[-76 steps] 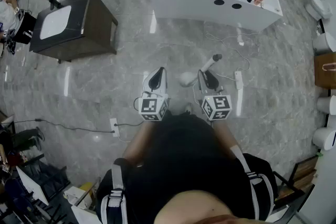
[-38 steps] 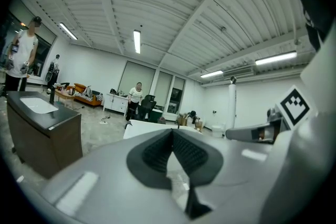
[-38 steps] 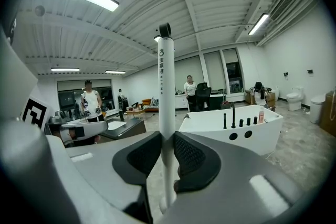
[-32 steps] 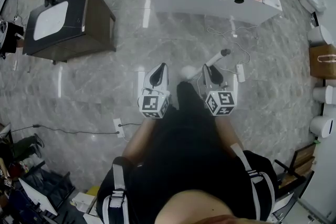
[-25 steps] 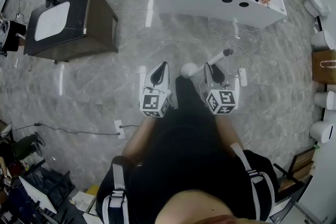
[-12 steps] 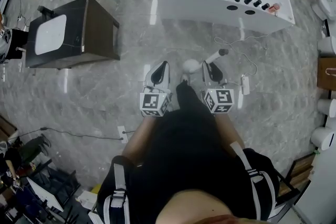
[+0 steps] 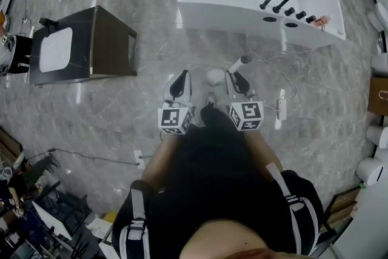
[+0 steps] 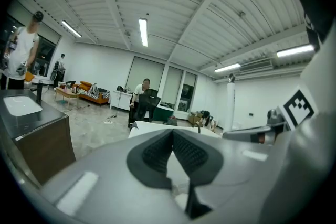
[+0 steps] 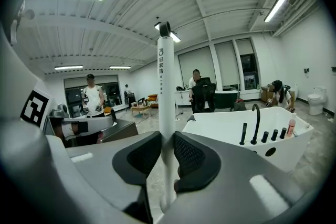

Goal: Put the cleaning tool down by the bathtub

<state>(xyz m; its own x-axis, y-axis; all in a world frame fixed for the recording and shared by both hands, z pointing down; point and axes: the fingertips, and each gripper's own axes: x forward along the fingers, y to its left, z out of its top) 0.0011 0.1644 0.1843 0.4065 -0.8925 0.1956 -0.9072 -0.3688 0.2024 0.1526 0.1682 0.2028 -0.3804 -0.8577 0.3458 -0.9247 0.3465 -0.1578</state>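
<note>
While the right claw (image 9: 167, 136) is clamped on the tool (image 9: 166, 86), its pads press both sides of the white stick, which runs up through the jaws and rises well above them. From the head view the stick slants out ahead of that claw, with a round pale head just to the claw's left. The left claw (image 8: 172, 131) is alongside, jaws together at the tips, nothing between them. The tub (image 7: 230, 15) lies on the floor ahead of both claws, well apart from them; a dark cabinet (image 7: 112, 48) stands ahead and left of the left claw
</note>
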